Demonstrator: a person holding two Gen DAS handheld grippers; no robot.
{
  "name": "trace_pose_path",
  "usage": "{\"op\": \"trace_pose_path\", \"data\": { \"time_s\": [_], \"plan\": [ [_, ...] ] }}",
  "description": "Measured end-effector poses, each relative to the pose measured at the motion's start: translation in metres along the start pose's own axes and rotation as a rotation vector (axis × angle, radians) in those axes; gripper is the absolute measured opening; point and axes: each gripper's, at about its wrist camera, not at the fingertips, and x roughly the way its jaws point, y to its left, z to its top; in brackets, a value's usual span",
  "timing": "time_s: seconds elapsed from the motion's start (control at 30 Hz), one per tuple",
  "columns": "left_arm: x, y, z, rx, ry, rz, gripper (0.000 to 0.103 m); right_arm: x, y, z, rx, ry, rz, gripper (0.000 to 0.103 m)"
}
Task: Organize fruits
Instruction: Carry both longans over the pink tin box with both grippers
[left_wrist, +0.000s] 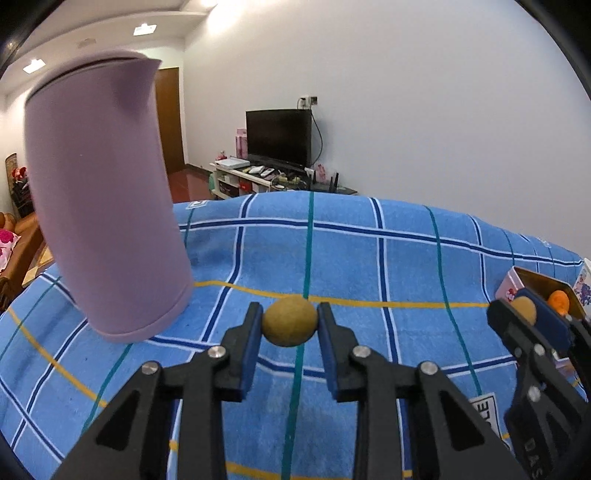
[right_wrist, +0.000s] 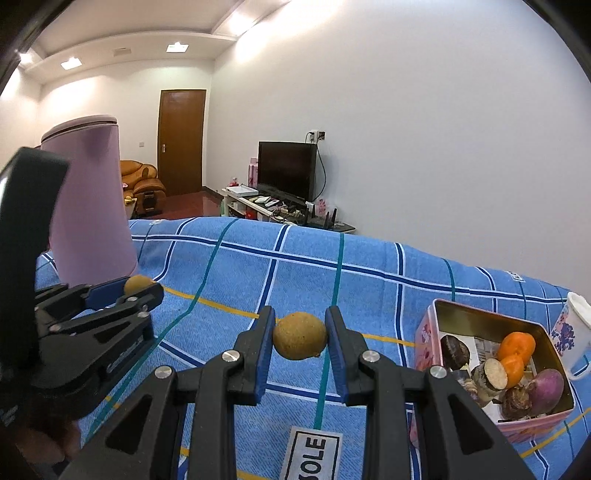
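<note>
Left gripper (left_wrist: 290, 325) — blue pads pinching a small round yellow-brown fruit (left_wrist: 290, 320) across its widest part, lifted clear of the cloth. Right gripper (right_wrist: 300, 336) — likewise clamped on a second yellow-brown fruit (right_wrist: 300, 335), held above the cloth, just left of the tin.

Handling, as judged: both fruits look light, firm and matte-skinned, so slip seems unlikely; being round, each could roll out if the pads sit off-centre. The grip across the middle is the sensible one. Skin may bruise under hard pressure.

Pink tin (right_wrist: 428, 332) — open, rectangular, at the right on the cloth; holds two orange citrus fruits (right_wrist: 516, 345), a purple round vegetable (right_wrist: 546, 384), dark brown pieces and a cut root. The likely destination; space remains at its near-left end.

White printed cup (right_wrist: 572, 325) — just beside the tin's far right corner.

Lilac jug (left_wrist: 103, 199) — tall, upright, at the left, well apart from the tin.

Surface — blue checked cloth (left_wrist: 369, 258), soft, slightly rumpled.

Room — white wall, dark television (left_wrist: 279, 136) on a low stand, brown door (right_wrist: 181, 142), ceiling lights.
</note>
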Motion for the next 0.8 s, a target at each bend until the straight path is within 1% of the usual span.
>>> {"op": "trace_pose_path", "data": {
  "time_s": [0.33, 0.8],
  "plan": [
    [-0.016, -0.005, -0.008, -0.007, -0.035, 0.005, 0.031, -0.01, 0.003, -0.004, -0.014, -0.02, -0.012, 0.03],
    [-0.03, -0.005, -0.016, -0.028, -0.049, -0.008, 0.031, -0.018, 0.002, -0.006, -0.016, -0.017, -0.024, 0.03]
  ]
}}
